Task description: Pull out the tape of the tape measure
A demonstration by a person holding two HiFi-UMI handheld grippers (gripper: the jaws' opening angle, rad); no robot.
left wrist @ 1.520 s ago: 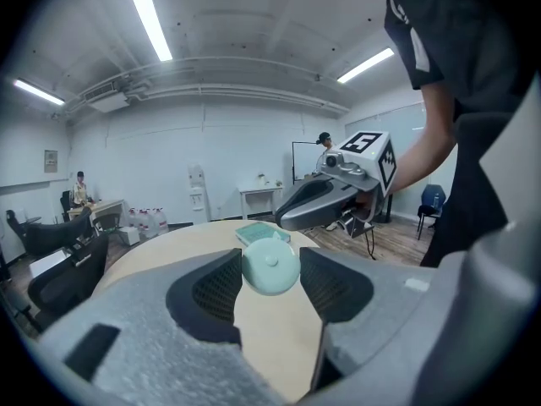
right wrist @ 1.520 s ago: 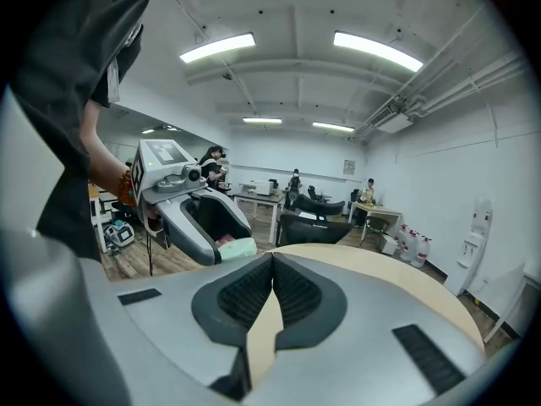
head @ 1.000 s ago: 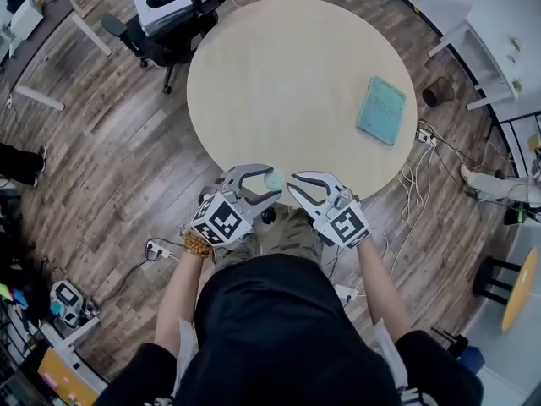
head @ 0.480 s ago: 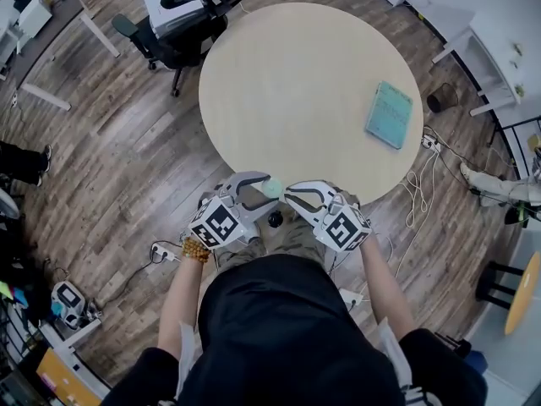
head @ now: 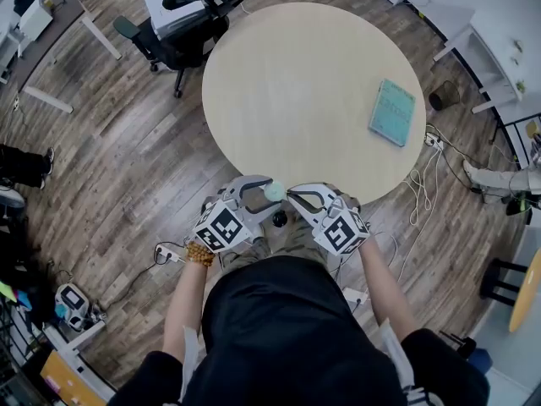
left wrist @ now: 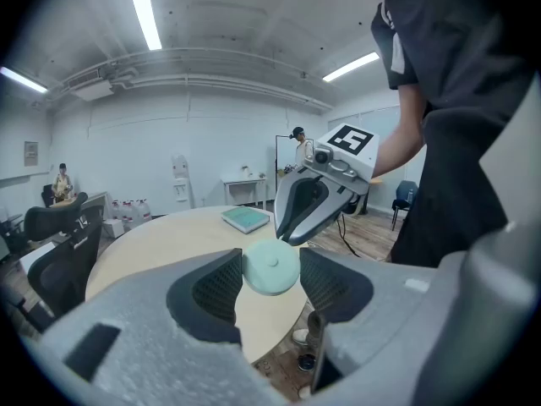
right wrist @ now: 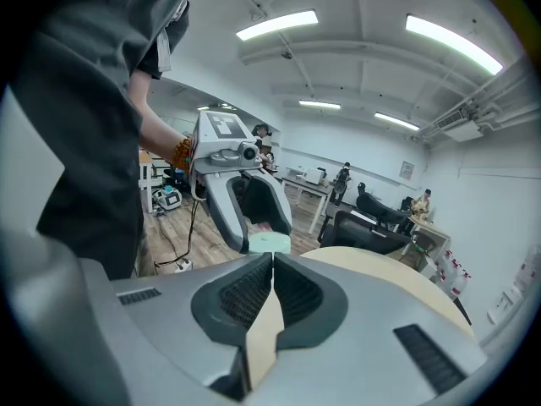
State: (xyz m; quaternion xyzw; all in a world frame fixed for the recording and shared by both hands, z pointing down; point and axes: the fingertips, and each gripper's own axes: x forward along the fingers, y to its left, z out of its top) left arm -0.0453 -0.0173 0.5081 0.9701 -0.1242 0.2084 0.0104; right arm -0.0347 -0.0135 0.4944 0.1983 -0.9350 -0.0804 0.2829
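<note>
A small round mint-green tape measure [head: 275, 192] sits between the jaws of my left gripper [head: 272, 190], held in front of the person, just off the near edge of the round table [head: 313, 83]. In the left gripper view the disc [left wrist: 270, 269] is pinched flat between both pads. My right gripper [head: 290, 194] points at it from the right. Its jaws are pressed together right at the disc's rim [right wrist: 269, 242], seemingly on the tape's end, which is too small to make out. No length of tape shows outside the case.
A teal book [head: 391, 112] lies on the table's right side. An office chair [head: 182, 15] stands at the far left of the table. Cables and a power strip [head: 425, 140] lie on the wood floor at the right. The person's legs are below the grippers.
Both grippers have kept their hold and stayed together, drifting slightly lower in the view. The head camera has shifted a little.
</note>
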